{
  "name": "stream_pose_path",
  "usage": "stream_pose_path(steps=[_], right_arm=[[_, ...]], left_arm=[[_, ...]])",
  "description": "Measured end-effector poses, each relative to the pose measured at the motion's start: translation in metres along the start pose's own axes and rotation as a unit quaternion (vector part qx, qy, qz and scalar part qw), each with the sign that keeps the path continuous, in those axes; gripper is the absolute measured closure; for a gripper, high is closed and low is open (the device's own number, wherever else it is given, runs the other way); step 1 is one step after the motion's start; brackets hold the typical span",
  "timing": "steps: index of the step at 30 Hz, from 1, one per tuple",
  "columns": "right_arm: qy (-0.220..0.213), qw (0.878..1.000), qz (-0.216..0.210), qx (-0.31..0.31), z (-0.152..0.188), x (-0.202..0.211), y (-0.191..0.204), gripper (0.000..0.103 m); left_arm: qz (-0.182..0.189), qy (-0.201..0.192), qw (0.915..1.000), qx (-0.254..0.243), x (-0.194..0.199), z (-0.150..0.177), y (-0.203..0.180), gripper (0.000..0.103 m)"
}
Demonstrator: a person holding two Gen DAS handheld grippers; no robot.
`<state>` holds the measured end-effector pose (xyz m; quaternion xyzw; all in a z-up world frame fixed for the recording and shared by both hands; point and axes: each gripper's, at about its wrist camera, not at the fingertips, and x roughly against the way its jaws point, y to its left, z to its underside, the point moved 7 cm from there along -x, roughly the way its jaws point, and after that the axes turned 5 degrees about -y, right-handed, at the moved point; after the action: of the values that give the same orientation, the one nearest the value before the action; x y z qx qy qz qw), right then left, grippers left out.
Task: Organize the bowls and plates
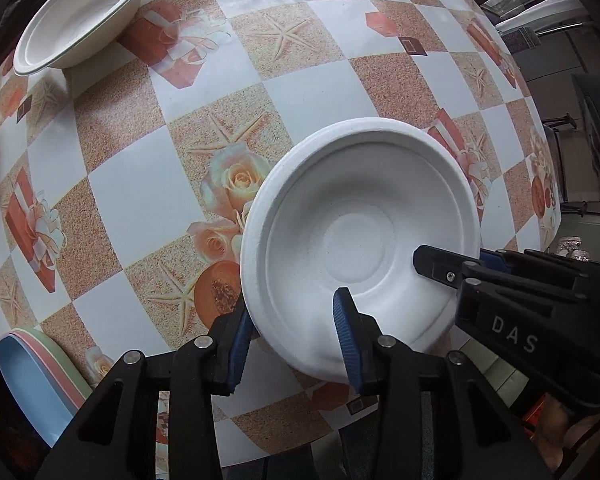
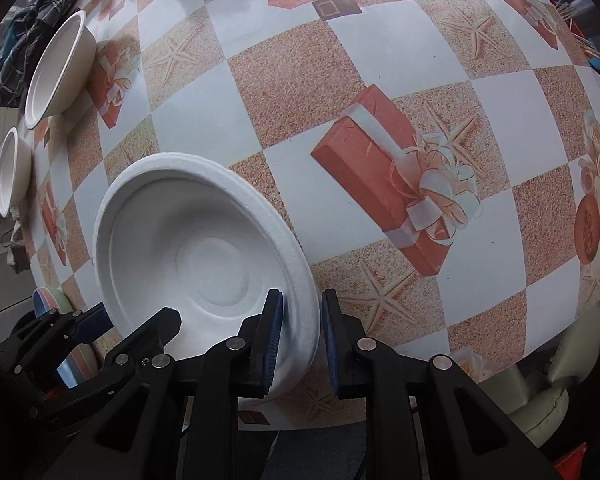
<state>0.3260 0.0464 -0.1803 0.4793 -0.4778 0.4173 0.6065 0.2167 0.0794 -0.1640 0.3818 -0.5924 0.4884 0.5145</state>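
Observation:
A white bowl (image 1: 360,216) (image 2: 204,240) hangs over the checked tablecloth, held between both grippers. My right gripper (image 2: 302,296) is shut on its near rim, one pad inside and one outside; in the left wrist view the right gripper (image 1: 452,258) clamps the bowl's right edge. My left gripper (image 1: 292,304) straddles the opposite rim with its jaws apart. Its inner pad stands clear of the bowl wall, so it is open. In the right wrist view, the left gripper (image 2: 140,312) sits at the bowl's lower left.
A cream bowl (image 1: 84,12) (image 2: 56,64) stands at the table's far left, and a second cream bowl (image 2: 12,172) is beside it near the edge. Stacked blue, pink and green plates (image 1: 32,376) (image 2: 48,300) lie at the near left corner. A pale chair (image 2: 548,400) stands beyond the table edge.

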Motion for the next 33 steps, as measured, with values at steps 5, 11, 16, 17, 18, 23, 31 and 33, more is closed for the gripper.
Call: stream_pose_path(steps=[5,11,16,17,18,23,31,33], right_arm=[[-0.016,1.000,0.000,0.003,-0.004,0.012,-0.008,0.068],[-0.059,0.998,0.013,0.014,-0.011,0.044,-0.021,0.014],[-0.082,0.996,0.025,0.011,-0.041,0.067,-0.031,0.014],[-0.087,0.996,0.028,0.015,-0.049,0.072,-0.030,0.014],[-0.093,0.995,0.031,0.019,-0.056,0.076,-0.028,0.014],[-0.118,0.991,0.032,0.059,-0.109,0.103,-0.015,0.014],[-0.119,0.981,0.016,0.153,-0.172,0.094,0.063,0.014],[-0.109,0.979,0.012,0.170,-0.185,0.084,0.083,0.014]], left_arm=[[0.009,-0.003,0.9999,-0.008,0.018,0.000,0.016,0.044],[0.010,-0.015,0.9997,-0.015,0.037,0.012,0.048,0.041],[0.009,-0.040,0.9989,0.022,0.065,0.030,0.076,0.038],[0.007,-0.048,0.9983,0.032,0.071,0.030,0.081,0.037],[0.004,-0.057,0.9975,0.042,0.080,0.031,0.090,0.037],[-0.018,-0.100,0.9901,0.097,0.105,-0.006,0.132,0.035],[-0.074,-0.144,0.9754,0.150,0.112,-0.080,0.182,0.034],[-0.089,-0.148,0.9737,0.149,0.109,-0.098,0.192,0.034]])
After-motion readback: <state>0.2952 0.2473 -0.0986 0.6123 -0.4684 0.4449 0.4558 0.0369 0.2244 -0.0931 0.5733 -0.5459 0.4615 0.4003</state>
